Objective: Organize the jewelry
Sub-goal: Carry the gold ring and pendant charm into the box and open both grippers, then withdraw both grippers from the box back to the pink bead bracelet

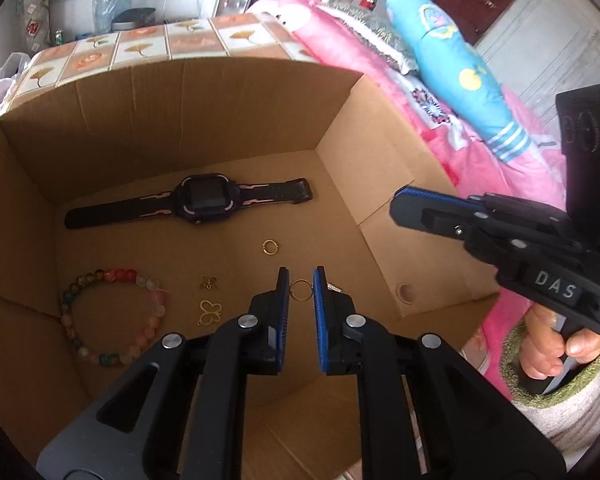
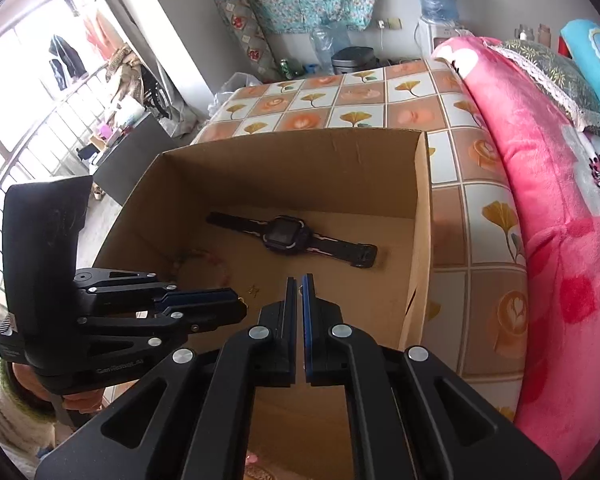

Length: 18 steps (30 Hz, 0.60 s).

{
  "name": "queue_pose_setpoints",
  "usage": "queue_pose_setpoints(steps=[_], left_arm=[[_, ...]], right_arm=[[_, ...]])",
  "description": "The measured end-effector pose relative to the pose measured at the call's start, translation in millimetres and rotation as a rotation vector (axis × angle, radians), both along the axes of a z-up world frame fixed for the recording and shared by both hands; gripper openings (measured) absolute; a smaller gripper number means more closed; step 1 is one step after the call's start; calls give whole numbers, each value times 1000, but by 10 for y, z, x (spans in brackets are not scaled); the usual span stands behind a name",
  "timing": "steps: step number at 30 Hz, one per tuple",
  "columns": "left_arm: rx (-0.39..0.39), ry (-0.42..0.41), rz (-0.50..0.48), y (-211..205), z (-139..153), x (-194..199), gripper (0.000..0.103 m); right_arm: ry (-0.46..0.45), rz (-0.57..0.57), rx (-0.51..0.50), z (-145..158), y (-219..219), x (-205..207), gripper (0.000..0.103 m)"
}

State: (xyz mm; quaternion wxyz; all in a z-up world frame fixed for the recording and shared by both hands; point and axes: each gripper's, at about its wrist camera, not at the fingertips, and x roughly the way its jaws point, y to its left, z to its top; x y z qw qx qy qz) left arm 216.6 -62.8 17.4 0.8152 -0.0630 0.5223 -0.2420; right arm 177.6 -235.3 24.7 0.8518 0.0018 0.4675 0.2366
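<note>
An open cardboard box (image 1: 140, 128) holds a dark smartwatch (image 1: 204, 200), a multicoloured bead bracelet (image 1: 118, 276), a small gold ring (image 1: 269, 247) and two gold butterfly charms (image 1: 209, 282). My left gripper (image 1: 301, 276) hovers over the box floor, shut on a thin gold hoop (image 1: 301, 290) that spans the narrow gap between its blue pads. My right gripper (image 2: 299, 278) is shut above the box's near side, and I see nothing clearly held in it. Its closed tip (image 1: 396, 200) shows over the box's right wall. The watch (image 2: 286, 236) lies beyond it, with the left gripper (image 2: 242, 306) to its left.
The box (image 2: 300, 168) sits on a bed with a flower-tile sheet (image 2: 480, 184). A pink blanket (image 2: 560, 240) and a blue pillow (image 1: 460, 72) lie to the right. A hand (image 1: 548, 344) grips the right gripper's handle. A window railing runs along the far left.
</note>
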Motion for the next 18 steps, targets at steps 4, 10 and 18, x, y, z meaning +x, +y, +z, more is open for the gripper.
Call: queue_pose_setpoints(steps=[4,10,18], left_arm=[[4,49,24,17,-61,84,20],[7,30,50,67,-2,67,34],[8,-112,76,194,340,-249,37]], right_arm=[[8,-9,21,-18,-39,36,4],[-2,-17,35,37,-66,-13,5],[-61,-34,76,268,-179,-283,7]])
